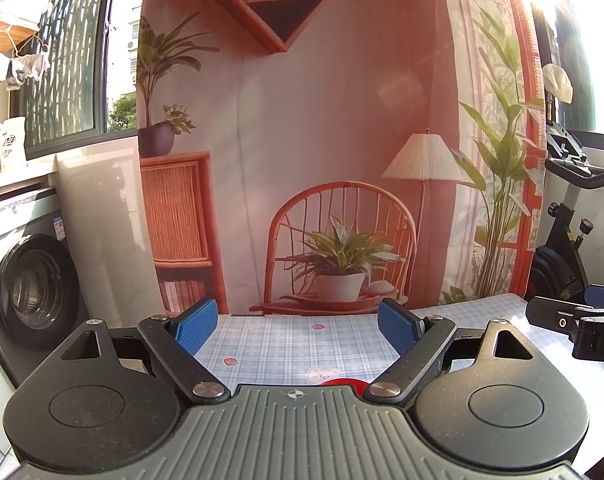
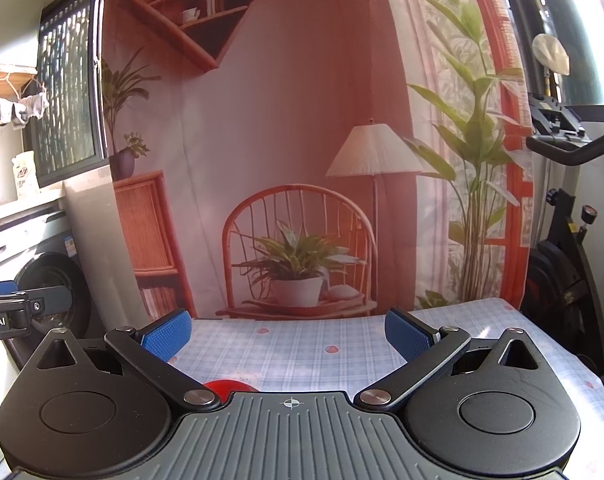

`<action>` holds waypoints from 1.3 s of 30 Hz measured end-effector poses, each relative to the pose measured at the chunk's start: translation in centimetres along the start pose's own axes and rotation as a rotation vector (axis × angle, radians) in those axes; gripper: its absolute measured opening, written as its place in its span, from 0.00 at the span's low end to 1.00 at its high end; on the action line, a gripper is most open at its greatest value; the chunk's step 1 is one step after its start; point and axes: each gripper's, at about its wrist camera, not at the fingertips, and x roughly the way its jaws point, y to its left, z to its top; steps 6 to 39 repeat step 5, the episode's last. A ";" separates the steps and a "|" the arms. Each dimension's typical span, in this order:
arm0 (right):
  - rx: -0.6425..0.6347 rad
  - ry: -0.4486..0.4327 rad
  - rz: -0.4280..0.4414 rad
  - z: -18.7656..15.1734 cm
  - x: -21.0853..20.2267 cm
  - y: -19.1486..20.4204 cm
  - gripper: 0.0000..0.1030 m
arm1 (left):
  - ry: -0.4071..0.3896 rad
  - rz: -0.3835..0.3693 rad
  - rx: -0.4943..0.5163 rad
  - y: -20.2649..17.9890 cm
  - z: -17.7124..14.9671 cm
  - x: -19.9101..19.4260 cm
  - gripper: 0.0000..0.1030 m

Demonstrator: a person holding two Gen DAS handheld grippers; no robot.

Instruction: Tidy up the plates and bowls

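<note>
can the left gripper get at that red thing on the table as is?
Probably yes. The left gripper is open and empty, and the red thing lies just below and ahead on the tablecloth, nothing between. It is mostly hidden by the gripper body.

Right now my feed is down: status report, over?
Left gripper open, empty. Right gripper open, empty. Round red dish barely visible low on blue plaid tablecloth. Nothing blocking.

The left gripper (image 1: 295,326) is held level above the near part of the table (image 1: 285,344), its two blue-padded fingers (image 1: 195,326) spread wide with nothing between them. The right gripper (image 2: 289,334) sits beside it at about the same height over the table, its blue fingers (image 2: 408,338) likewise spread wide and holding nothing. Each gripper shows at the edge of the other's view, so the two are side by side and apart.
</note>
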 end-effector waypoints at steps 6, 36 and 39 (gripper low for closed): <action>0.000 0.000 0.000 0.0 0.0 0.0 1.00 | -0.001 0.001 -0.001 0.0 0.1 0.1 0.86; 0.000 0.000 0.000 0.0 0.0 0.0 1.00 | -0.001 0.001 -0.001 0.0 0.1 0.1 0.86; 0.000 0.000 0.000 0.0 0.0 0.0 1.00 | -0.001 0.001 -0.001 0.0 0.1 0.1 0.86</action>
